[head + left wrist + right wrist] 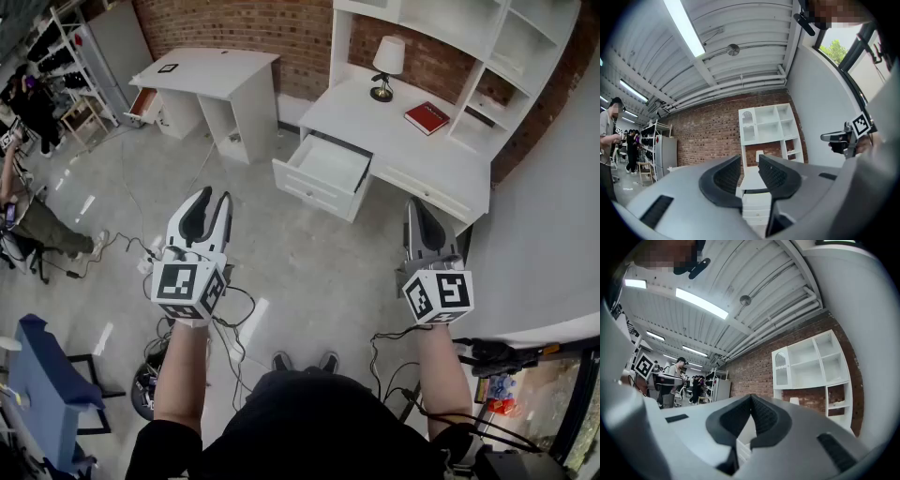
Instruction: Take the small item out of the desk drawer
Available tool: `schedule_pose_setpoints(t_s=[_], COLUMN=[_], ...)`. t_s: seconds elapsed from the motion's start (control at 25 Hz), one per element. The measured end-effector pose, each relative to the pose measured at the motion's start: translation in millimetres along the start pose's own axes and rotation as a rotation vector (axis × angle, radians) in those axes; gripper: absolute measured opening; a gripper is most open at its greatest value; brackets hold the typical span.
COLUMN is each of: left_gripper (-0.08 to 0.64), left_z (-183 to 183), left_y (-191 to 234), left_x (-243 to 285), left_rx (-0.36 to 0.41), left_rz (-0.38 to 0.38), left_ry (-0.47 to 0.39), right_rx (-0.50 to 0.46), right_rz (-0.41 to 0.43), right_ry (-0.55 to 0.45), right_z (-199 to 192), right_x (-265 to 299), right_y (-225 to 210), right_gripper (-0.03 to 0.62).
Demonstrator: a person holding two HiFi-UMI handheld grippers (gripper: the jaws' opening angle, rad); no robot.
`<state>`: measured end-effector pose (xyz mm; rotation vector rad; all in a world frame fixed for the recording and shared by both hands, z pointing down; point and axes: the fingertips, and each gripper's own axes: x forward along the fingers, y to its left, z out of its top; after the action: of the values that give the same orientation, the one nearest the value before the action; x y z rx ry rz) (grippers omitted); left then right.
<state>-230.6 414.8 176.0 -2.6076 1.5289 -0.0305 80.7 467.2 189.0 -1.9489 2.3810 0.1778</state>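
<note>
**Drawer point(314, 192) open, nothing grasped**

The left gripper point(214, 197), jaws spread and empty, and the right gripper point(413, 204), jaws pressed together, hover well short of the white desk point(394, 141). Its drawer is pulled out. The small item inside cannot be made out.

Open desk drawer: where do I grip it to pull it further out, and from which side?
I'd take the top edge of its front panel, from above on the room side. The drawer stands pulled out, so that edge is bare with hollow space behind, and the open left tongs can straddle it. No handle shows.
</note>
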Motion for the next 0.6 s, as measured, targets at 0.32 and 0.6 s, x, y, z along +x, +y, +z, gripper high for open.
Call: schedule_pose_setpoints(t_s=[0.32,0.6], left_gripper=[0.120,0.170], left_z=[3,-9], left_y=[-31,-63], left_x=[15,16], left_rx=[-0.001,-0.075], left_rz=[-0.005,-0.019], left_ry=[0.001,-0.019], right_rx=[0.017,0.057], right_rz=[-0.004,0.054], right_ry=[-0.018,0.025], right_z=[0,-22], right_x=[-13,-19], right_y=[-31,-57], right_gripper=[-0.002,0.132])
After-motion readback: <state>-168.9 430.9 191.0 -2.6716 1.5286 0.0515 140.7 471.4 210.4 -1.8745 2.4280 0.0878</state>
